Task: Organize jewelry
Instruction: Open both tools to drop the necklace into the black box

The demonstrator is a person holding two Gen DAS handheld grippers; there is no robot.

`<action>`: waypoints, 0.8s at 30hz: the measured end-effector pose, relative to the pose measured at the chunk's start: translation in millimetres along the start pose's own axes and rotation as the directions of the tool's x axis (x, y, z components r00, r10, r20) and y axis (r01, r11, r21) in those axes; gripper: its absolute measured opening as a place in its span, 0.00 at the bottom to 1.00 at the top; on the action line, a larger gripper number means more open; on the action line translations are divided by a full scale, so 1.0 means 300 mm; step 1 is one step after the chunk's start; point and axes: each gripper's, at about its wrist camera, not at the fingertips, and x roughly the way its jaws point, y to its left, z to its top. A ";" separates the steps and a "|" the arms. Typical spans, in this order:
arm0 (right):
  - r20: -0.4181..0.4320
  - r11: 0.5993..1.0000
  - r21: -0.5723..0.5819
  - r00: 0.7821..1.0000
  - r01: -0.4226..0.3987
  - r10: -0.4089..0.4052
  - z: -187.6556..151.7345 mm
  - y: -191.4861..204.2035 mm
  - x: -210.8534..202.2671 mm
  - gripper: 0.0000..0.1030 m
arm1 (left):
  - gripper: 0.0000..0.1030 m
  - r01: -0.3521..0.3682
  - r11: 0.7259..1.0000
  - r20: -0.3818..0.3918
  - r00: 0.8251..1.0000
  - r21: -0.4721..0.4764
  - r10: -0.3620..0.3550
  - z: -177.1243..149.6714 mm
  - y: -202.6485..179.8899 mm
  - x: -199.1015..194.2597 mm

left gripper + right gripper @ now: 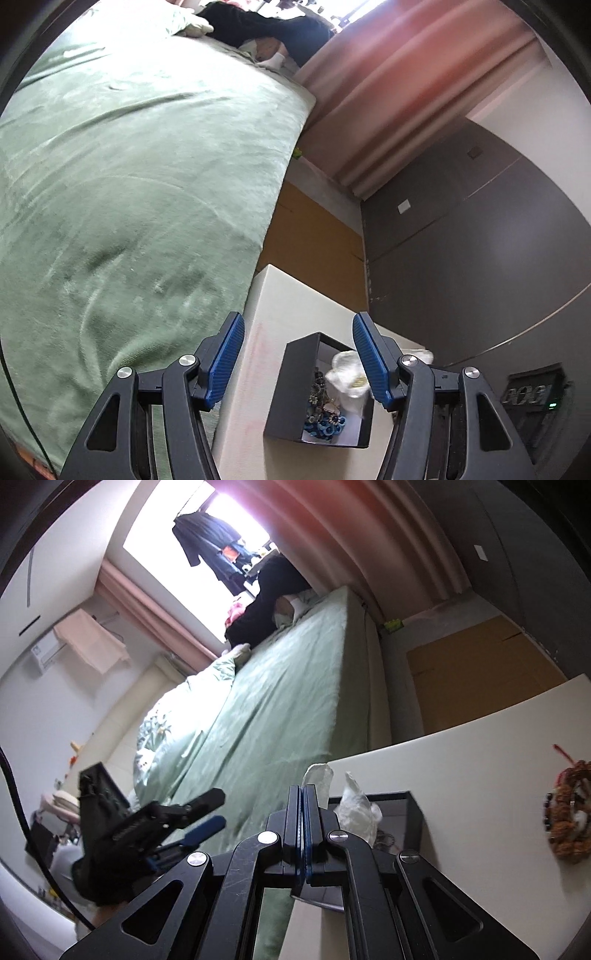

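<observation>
No legible text or labels

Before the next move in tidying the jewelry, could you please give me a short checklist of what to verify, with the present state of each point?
1. Left tool open: ok, its jaws stand wide apart.
2. Left tool aimed at the black box: ok, the box shows between its fingers.
3. Right tool gripping the clear plastic bag: ok, jaws shut, bag sticking out past the tips.
4. Jewelry inside the box: ok, a pile lies there.
5. Bracelets put away: not ok, they lie on the white table, outside the box.
6. Bag empty: cannot tell.
</observation>
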 end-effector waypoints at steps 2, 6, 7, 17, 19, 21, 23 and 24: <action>-0.008 1.000 0.004 1.000 0.020 -0.020 -0.009 -0.005 0.032 0.02 | 0.60 0.012 1.000 -0.005 1.000 -0.011 -0.012 0.004 0.010 -0.003; -0.052 0.999 0.030 0.998 0.034 -0.032 -0.033 -0.029 0.103 0.03 | 0.60 0.011 1.000 -0.010 1.000 -0.007 -0.011 0.008 0.016 -0.002; -0.068 0.999 0.030 0.997 0.044 -0.042 -0.039 -0.034 0.122 0.03 | 0.60 0.010 1.000 -0.009 1.000 -0.006 -0.010 0.009 0.017 -0.003; -0.148 0.996 0.064 0.988 0.055 -0.045 -0.048 -0.070 0.126 0.51 | 0.60 -0.002 1.000 -0.006 1.000 0.002 0.002 0.002 0.010 -0.009; -0.139 0.997 0.068 0.990 0.036 -0.026 -0.043 -0.067 0.103 0.51 | 0.60 -0.007 1.000 -0.008 1.000 0.012 0.007 -0.003 0.000 -0.006; -0.124 0.997 0.071 0.992 0.032 -0.023 -0.036 -0.061 0.074 0.51 | 0.60 -0.012 1.000 -0.011 1.000 0.024 0.013 -0.011 -0.014 -0.002; -0.098 0.997 0.071 0.995 0.036 -0.029 -0.026 -0.064 0.031 0.51 | 0.60 -0.016 0.999 -0.013 1.000 0.037 0.016 -0.019 -0.027 0.002; -0.086 0.997 0.073 0.996 0.040 -0.034 -0.022 -0.064 0.008 0.51 | 0.60 -0.017 0.999 -0.014 1.000 0.047 0.017 -0.025 -0.038 0.006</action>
